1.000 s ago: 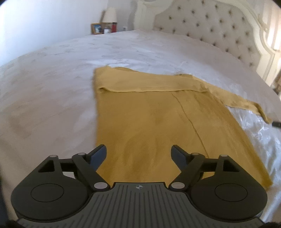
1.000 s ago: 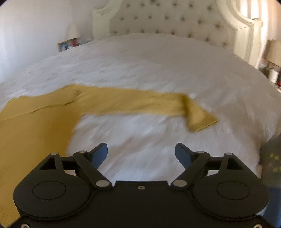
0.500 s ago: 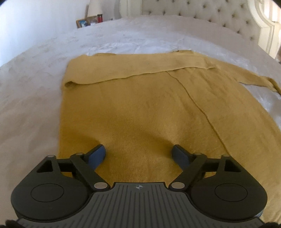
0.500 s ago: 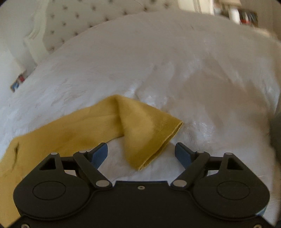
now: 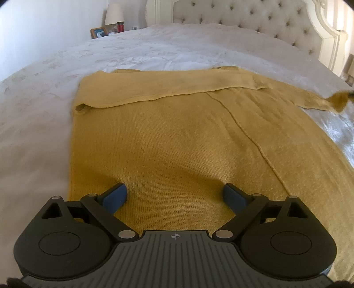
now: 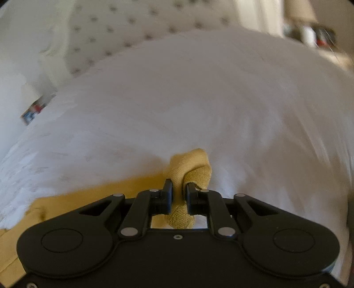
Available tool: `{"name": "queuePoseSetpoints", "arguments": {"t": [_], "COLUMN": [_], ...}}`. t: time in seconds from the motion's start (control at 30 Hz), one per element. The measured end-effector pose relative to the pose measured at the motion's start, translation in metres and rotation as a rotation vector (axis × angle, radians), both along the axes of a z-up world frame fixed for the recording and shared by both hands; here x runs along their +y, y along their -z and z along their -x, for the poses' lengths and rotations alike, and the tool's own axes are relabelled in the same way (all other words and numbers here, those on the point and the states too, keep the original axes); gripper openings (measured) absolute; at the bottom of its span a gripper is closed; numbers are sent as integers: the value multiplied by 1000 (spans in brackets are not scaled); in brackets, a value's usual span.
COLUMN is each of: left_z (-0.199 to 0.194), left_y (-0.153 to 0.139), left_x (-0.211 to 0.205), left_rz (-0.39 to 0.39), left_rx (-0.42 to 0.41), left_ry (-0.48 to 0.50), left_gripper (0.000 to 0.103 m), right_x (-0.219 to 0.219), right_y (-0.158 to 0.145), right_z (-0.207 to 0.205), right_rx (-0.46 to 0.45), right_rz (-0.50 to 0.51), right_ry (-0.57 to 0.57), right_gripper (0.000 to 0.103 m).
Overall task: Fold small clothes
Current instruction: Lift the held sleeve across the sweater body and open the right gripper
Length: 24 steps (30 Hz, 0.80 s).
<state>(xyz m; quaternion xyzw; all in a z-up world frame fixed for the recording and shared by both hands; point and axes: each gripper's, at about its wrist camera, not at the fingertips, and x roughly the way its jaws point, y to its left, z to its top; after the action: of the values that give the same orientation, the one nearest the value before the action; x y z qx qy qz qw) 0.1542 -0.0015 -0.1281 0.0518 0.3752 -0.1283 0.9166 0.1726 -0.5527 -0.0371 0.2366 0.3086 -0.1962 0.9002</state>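
2 views: left tool wide, jaws just opening, over sweater; right tool pinching sleeve cuff.

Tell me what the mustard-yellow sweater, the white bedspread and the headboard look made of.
Mustard-yellow sweater: looks like a soft matte knit, with fine ribbed rows showing; fibre unclear. White bedspread: woven fabric with a faint sheen and a raised tone-on-tone pattern, possibly jacquard or embroidery. Cream headboard: button-tufted upholstery, matte, in a glossy cream carved frame, probably painted wood.
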Motion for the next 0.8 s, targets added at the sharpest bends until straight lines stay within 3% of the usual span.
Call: {"name": "queuePoseSetpoints", "arguments": {"t": [0.23,0.4,0.57,0.8], "left_z": [0,1,0,-2], "left_y": [1,2,2,1], "left_x": [1,3,6,8], "left_rz": [12,36,57,83], "left_rx": [-5,-16,-20,-23], "left_ry": [-1,2,4,3], "left_gripper": [95,95,95,96], "right_x": [90,179,274,374], "right_y": [-86,-110,-93,-20], "right_z": [-64,-106,-133,-151], "right_rx": [-75,-123,-120,-48], "right_rz": [64,40,1,-16], "right_ry": [-218,-412,-614,-803], "right_gripper": [20,21,21,25]}}
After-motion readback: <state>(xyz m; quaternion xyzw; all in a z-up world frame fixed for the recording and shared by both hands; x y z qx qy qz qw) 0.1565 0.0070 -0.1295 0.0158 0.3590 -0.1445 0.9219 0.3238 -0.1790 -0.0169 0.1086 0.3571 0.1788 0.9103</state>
